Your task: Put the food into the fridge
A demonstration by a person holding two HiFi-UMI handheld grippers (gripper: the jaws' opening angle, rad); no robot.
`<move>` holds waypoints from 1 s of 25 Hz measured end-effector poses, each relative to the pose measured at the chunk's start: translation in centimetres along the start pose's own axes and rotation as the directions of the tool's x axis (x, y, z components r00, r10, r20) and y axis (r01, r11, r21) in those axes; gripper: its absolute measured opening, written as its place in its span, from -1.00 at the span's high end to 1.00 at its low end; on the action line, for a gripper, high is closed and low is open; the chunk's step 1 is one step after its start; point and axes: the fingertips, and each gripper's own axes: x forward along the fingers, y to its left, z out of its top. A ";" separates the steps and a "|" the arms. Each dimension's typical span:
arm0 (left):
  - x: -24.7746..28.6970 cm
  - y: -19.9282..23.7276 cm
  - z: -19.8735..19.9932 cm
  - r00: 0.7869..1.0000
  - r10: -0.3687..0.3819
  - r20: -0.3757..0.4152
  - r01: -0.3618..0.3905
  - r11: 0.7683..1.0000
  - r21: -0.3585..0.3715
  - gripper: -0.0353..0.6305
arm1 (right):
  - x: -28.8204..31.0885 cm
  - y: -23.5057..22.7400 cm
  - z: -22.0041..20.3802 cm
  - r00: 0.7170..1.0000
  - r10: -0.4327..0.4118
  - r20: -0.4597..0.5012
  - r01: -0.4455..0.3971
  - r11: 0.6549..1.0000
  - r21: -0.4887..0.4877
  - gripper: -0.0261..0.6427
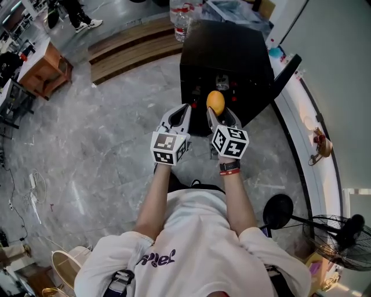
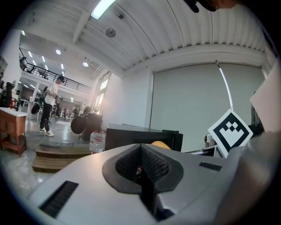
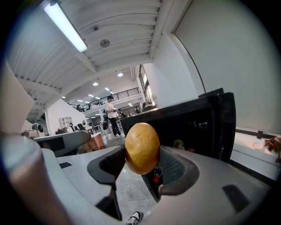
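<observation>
A round yellow-orange fruit [image 1: 215,102] sits between the pads of my right gripper [image 1: 217,110], which is shut on it. In the right gripper view the fruit [image 3: 142,148] fills the gap of the right gripper [image 3: 141,163]. Just ahead stands a black mini fridge [image 1: 226,52] with its door [image 1: 287,72] swung open to the right; its dark inside [image 3: 184,132] faces me. My left gripper [image 1: 183,110] hangs beside the right one, shut and holding nothing. In the left gripper view, the left gripper's [image 2: 142,169] pads meet, with the fruit [image 2: 160,143] peeking over them.
Water bottles [image 1: 182,17] stand behind the fridge. Wooden steps [image 1: 133,46] and a wooden table [image 1: 46,69] lie to the far left. A white counter [image 1: 313,162] runs along the right, with a floor fan [image 1: 342,232] near me. A person [image 2: 50,105] stands far off.
</observation>
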 end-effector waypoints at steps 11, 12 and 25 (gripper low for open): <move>3.5 2.3 -1.8 0.999 -0.049 0.003 0.049 0.999 -0.012 0.84 | 6.2 -2.7 -5.3 0.991 -0.059 -0.124 0.057 0.998 -0.015 0.15; 3.6 2.4 -2.0 0.999 -0.052 0.004 0.052 0.999 -0.013 0.84 | 6.6 -2.9 -5.9 0.989 -0.062 -0.133 0.061 0.998 -0.012 0.14; 3.1 4.0 -2.6 0.998 -0.060 0.012 0.060 0.998 0.007 0.84 | 10.3 -3.7 -8.5 0.982 -0.077 -0.171 0.080 0.997 0.005 0.14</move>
